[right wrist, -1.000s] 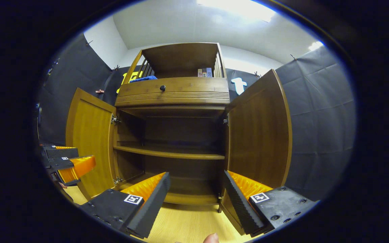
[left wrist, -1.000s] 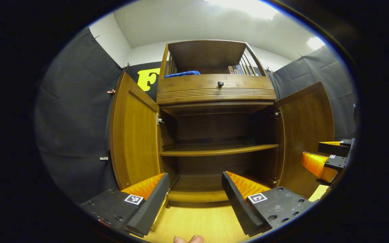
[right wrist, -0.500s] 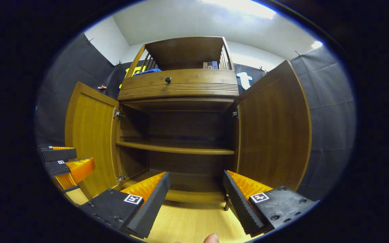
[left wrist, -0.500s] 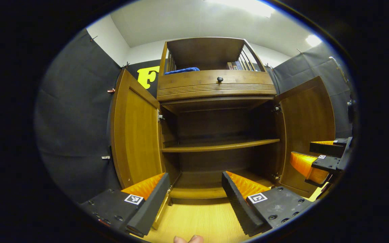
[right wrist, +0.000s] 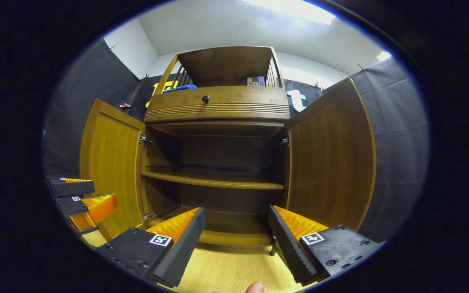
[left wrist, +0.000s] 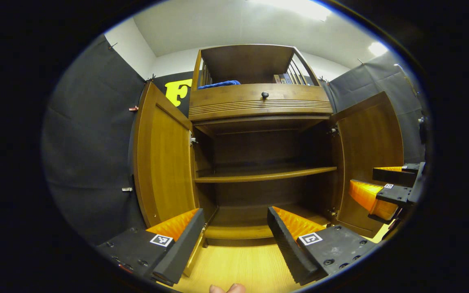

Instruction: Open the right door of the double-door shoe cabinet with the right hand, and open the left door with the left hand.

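Left gripper view, left to right: left door (left wrist: 163, 162) swung wide open, hinged at the cabinet (left wrist: 261, 103) side. Left gripper (left wrist: 234, 234) low in front of the cabinet base, fingers spread wide, nothing between them, apart from the door. Interior: one shelf (left wrist: 265, 175) across the middle, bare. Above it a drawer with a dark knob (left wrist: 264, 95); on top, a blue cloth (left wrist: 220, 84). Right door (left wrist: 371, 162) also wide open. Right gripper (left wrist: 375, 183) at the far right, just in front of that door, fingers apart, holding nothing.

Right gripper view, left to right: left gripper (right wrist: 82, 195) at the left edge, near the left door (right wrist: 110, 162). Right gripper (right wrist: 236, 234) low and centred, fingers spread wide, empty. Right door (right wrist: 328, 158) stands open, not touched. Wood-grain floor (right wrist: 226, 274) beneath.
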The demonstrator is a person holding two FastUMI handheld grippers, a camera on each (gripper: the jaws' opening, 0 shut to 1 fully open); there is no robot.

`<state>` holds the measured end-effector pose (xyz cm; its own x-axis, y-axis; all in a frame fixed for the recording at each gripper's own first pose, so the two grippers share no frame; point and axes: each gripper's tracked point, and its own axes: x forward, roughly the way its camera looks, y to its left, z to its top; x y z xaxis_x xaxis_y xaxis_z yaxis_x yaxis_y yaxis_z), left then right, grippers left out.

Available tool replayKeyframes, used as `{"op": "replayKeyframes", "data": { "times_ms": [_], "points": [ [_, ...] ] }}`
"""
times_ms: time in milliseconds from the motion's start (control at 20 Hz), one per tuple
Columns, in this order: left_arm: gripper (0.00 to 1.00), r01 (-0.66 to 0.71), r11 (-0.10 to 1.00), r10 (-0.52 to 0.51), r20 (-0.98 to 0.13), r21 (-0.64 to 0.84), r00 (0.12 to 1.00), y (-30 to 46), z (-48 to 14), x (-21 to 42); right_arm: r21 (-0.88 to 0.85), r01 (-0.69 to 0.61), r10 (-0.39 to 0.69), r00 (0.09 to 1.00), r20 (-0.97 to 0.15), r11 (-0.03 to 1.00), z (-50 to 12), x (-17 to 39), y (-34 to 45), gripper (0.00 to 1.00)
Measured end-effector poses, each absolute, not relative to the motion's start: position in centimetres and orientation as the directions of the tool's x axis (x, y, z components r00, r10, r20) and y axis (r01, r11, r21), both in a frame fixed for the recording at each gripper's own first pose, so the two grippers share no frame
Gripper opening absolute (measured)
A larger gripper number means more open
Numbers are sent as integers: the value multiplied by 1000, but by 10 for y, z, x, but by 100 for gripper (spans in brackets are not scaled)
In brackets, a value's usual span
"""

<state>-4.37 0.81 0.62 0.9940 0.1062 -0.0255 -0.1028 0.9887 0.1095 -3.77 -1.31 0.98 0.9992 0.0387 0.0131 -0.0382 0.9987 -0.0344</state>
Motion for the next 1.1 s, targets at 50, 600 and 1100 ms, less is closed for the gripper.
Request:
{"op": "replayKeyframes", "data": {
  "times_ms": [50, 600, 1100],
  "points": [
    [98, -101, 989, 104, -25, 110, 994, 7, 8, -43, -35, -37, 38, 999, 14, 999, 10, -37, -14, 99],
    [99, -90, 989, 94, -30, 114, 995, 3, 7, -44, -41, -45, 45, 999, 19, 998, 12, -37, -13, 99],
    [96, -83, 991, 86, -26, 109, 996, 0, 8, -46, -42, -36, 36, 999, 20, 998, 13, -38, -15, 100]
  ]
}}
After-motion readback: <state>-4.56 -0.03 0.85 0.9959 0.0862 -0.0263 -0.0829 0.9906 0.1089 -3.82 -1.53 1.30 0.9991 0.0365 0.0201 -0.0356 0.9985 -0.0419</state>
